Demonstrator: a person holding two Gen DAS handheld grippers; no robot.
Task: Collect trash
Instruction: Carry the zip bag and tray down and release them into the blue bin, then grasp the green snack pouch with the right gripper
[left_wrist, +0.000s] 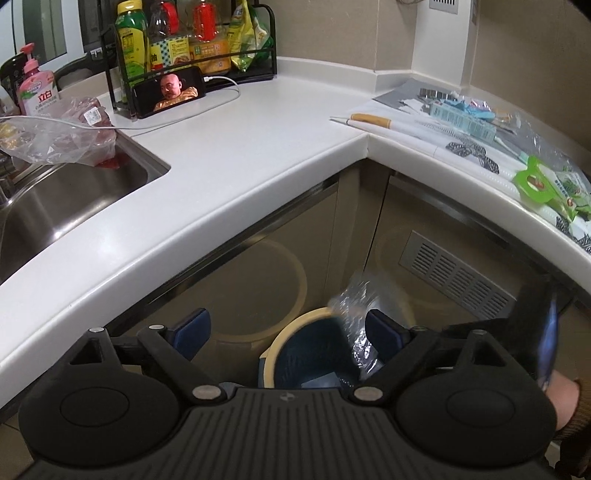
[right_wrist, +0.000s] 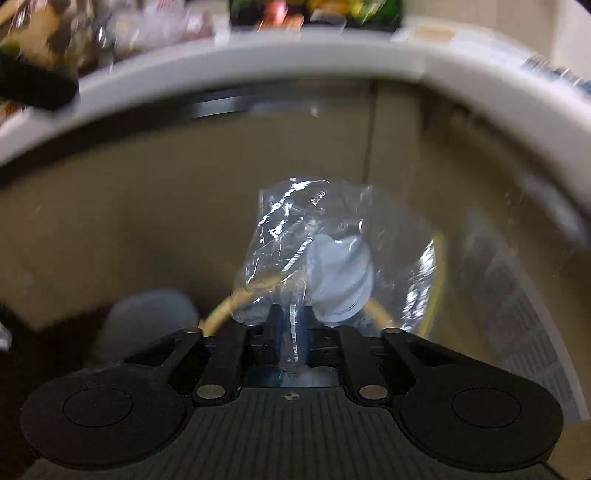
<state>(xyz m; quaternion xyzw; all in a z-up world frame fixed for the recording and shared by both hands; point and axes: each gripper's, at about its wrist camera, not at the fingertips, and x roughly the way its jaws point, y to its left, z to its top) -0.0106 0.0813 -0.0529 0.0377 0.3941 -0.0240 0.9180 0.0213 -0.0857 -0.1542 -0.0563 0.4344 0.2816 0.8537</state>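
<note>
The right claw is pinching a crumpled clear plastic bag, its two fingers drawn tightly together on the bag's lower end. Something pale and rounded is showing through the plastic, too blurred to identify. The bag is hanging in front of the beige cabinet doors, below the curved white edge of the tabletop, and the yellow rim of a bin is peeking out just behind it.

The left claw is standing released, its blue-padded fingers spread wide with nothing between them. It is hovering over the bin, a round one with a cream rim and a dark blue inside, sitting on the floor in the corner under the tabletop. The same plastic bag is showing above the bin's far edge, just beside the right-hand finger of this claw.

Farther out, the white tabletop is wrapping around the corner. On its right stretch, wrappers and packets are lying scattered, among them a green packet near the edge. To the left, a steel sink is holding a clear bag with something red in it. A phone is leaning against a rack of bottles, and a pink soap bottle is standing behind the sink.
</note>
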